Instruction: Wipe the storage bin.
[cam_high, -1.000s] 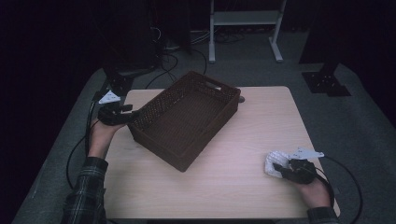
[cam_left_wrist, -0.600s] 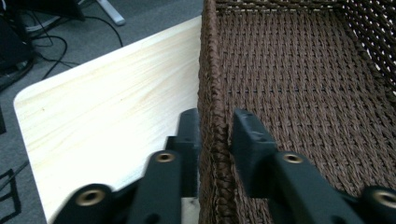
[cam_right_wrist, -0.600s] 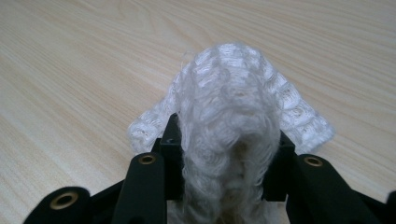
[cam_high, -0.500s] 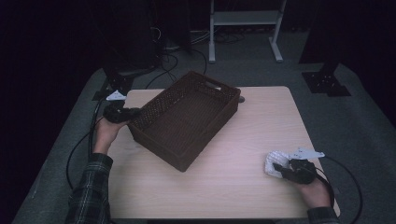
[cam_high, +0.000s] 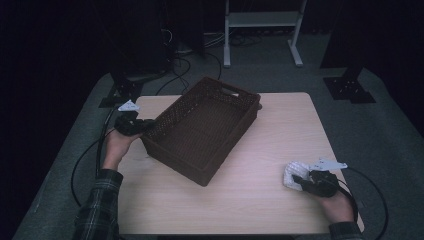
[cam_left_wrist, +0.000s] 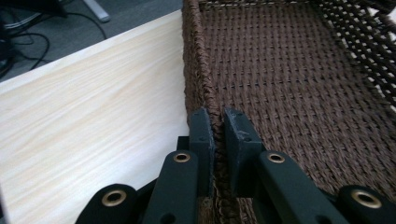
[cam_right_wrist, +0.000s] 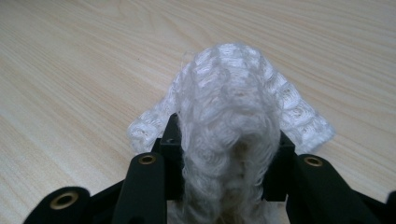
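A dark brown woven basket (cam_high: 172, 161) stands empty and askew on the middle of the table. My left gripper (cam_high: 144, 125) is at its left rim. In the left gripper view the jaws (cam_left_wrist: 218, 117) have just closed and now pinch the basket's rim (cam_left_wrist: 198, 60), one pad outside the wall and one inside. At the table's near right my right gripper (cam_high: 300, 180) is shut on a white knitted cloth (cam_high: 292, 172). The cloth (cam_right_wrist: 229, 88) bulges up between the pads and spills onto the wood in front.
The light wooden table (cam_high: 285, 120) has bare surface to the right of and in front of the basket. Cables (cam_high: 85, 160) trail off the left edge to the floor. A white metal stand (cam_high: 260, 30) is on the floor beyond the table.
My left hand has shifted slightly at the basket's left rim and its forearm has swung a little. The basket and the right hand with the cloth have stayed put.
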